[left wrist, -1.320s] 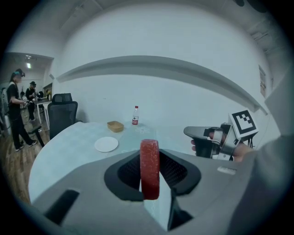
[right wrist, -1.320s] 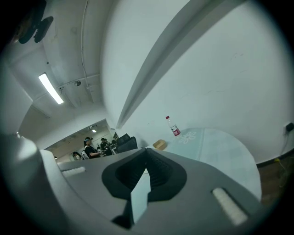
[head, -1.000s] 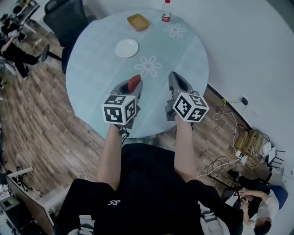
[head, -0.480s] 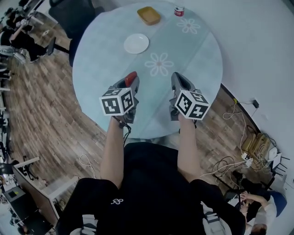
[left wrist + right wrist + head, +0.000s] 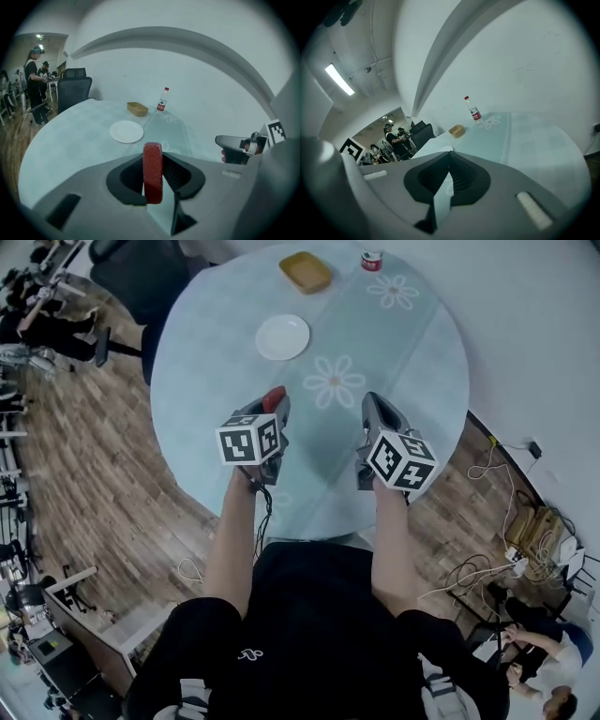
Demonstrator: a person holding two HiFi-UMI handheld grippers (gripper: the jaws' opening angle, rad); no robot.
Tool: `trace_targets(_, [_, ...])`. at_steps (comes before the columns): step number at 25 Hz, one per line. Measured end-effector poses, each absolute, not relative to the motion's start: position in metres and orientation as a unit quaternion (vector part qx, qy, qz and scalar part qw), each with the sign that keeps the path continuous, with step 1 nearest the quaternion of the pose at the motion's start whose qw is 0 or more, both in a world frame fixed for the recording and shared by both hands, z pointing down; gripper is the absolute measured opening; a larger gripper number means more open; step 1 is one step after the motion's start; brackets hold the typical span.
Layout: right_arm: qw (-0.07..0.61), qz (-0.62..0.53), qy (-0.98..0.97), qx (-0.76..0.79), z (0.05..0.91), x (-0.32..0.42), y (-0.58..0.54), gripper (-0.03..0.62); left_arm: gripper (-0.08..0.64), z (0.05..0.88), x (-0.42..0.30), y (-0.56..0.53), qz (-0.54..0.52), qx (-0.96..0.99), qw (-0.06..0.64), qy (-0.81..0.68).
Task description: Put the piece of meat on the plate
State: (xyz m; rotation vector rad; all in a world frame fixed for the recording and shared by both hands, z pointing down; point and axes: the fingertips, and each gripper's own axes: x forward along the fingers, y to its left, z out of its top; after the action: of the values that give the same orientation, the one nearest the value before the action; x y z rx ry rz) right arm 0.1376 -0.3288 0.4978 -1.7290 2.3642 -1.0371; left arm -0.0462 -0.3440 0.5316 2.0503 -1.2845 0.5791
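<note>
A red piece of meat (image 5: 274, 397) stands on edge between the pads of my left gripper (image 5: 272, 407), which is shut on it above the near half of the round table (image 5: 202, 381). In the left gripper view the meat (image 5: 153, 171) fills the gap of the left gripper (image 5: 153, 161), and the white plate (image 5: 126, 131) lies empty ahead on the table. The head view shows that plate (image 5: 282, 337) beyond the left gripper. My right gripper (image 5: 377, 413) hangs beside the left one with its jaws together and nothing in them; its own view (image 5: 448, 176) shows the same.
A yellow-brown tray (image 5: 305, 271) and a small bottle (image 5: 372, 258) stand at the table's far edge. A dark office chair (image 5: 141, 277) is behind the table at the left. People sit at desks far left. Cables (image 5: 487, 568) lie on the floor at the right.
Both grippers have sunk a little toward the table, the left one still holding the meat. The head view has shifted, so the plate sits slightly further right.
</note>
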Motion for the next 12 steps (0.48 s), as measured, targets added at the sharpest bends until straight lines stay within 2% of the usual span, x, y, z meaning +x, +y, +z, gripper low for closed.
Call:
trace_targets(7, [-0.013, -0.358, 0.741, -0.568, 0.532, 0.139, -0.338, 0.006, 0.089, 0.56, -0.049, -0.403, 0.279, 0.788, 0.267, -0.479])
trace_targets(12, [-0.038, -0.365, 0.735, -0.57, 0.55, 0.14, -0.341, 0.006, 0.089, 0.58, -0.047, -0.448, 0.283, 0.801, 0.242, -0.468])
